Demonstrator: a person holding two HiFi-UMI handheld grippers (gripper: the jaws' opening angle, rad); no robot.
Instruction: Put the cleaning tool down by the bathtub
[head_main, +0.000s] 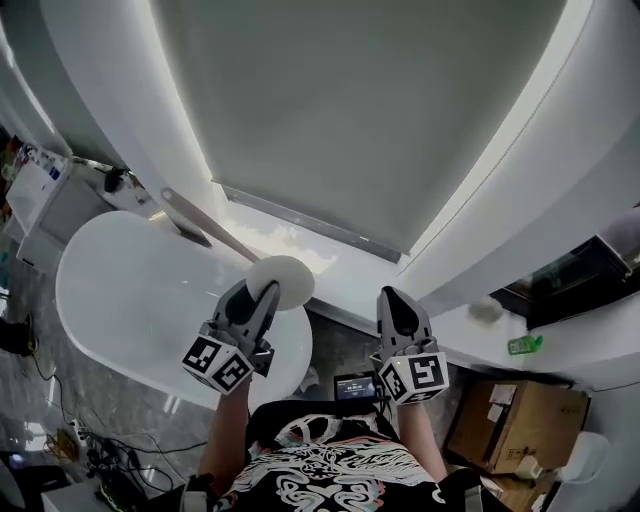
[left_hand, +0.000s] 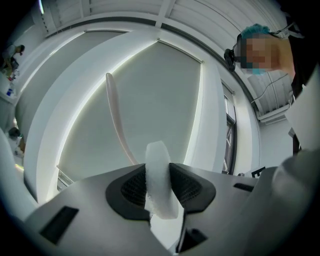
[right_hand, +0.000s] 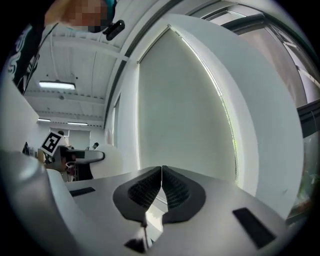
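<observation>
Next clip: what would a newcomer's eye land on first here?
The left gripper, at centre-left of the head view, is clamped on a white round cleaning pad with a long pale handle, which slants up-left across the white oval bathtub. Beside it, the right gripper is shut and empty.

Glossy, smooth white bathtub; matt, spongy-looking head of the cleaning tool

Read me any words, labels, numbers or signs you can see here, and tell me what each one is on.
No text here can be read.
Small lit screen: print too small to read.
Cardboard box: labels too small to read.
Marker cubes: black-and-white square patterns only, no words.
Printed shirt: swirling pattern, no legible words.
</observation>
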